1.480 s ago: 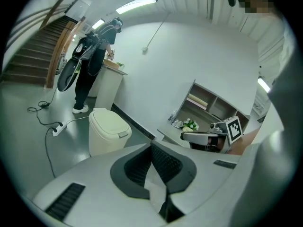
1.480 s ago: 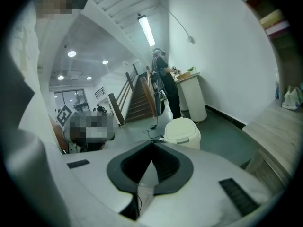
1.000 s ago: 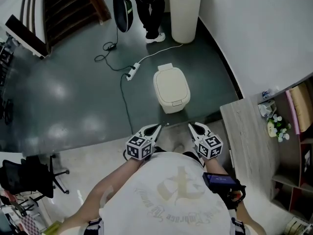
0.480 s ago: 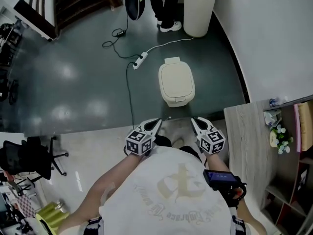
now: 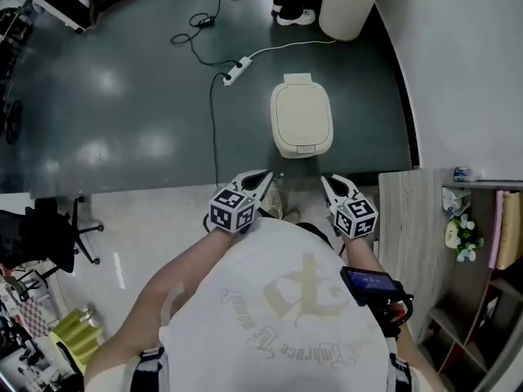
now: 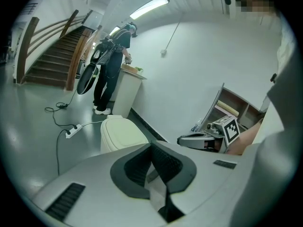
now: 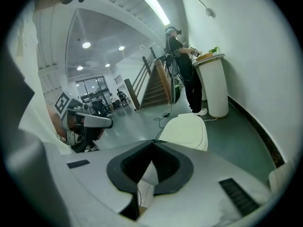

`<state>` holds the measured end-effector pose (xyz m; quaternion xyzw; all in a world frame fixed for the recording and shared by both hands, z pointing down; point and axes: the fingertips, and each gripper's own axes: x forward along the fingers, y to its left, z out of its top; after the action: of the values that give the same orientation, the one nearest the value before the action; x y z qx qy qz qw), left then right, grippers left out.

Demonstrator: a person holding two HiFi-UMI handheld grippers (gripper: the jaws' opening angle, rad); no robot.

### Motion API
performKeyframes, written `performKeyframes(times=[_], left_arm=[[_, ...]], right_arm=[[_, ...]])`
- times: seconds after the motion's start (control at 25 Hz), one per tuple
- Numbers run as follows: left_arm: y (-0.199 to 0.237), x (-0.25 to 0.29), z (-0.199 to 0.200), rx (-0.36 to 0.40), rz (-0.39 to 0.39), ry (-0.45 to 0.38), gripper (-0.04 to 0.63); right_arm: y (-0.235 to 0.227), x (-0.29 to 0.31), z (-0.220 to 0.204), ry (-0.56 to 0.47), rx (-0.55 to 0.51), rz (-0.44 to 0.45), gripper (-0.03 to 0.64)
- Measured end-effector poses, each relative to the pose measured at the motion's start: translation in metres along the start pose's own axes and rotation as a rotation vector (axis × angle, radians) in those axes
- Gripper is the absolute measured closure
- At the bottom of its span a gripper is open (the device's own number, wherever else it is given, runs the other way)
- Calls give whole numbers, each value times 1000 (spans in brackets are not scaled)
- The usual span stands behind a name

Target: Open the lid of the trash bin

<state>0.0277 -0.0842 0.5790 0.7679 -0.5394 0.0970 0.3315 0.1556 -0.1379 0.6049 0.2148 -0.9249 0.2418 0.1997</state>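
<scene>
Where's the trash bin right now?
Head view: the trash bin stands lid shut on the dark floor, upper centre, ahead of the left gripper and right gripper; a power strip lies to its left.

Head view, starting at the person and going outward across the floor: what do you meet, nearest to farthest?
left gripper and right gripper, level with each other, both shut on nothing → trash bin, lid down → tall white container at the wall

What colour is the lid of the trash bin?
The lid is a plain cream off-white with no pattern, seen best in the head view.
</scene>
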Motion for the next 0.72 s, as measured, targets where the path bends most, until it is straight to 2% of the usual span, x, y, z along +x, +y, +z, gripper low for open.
performKeyframes(times=[0.36, 0.72], left_arm=[[42, 24, 21, -28, -36, -4, 583], [74, 33, 18, -56, -64, 12, 583]], right_arm=[[-18, 51, 6, 96, -35, -19, 612], [-28, 99, -3, 204, -97, -37, 612]])
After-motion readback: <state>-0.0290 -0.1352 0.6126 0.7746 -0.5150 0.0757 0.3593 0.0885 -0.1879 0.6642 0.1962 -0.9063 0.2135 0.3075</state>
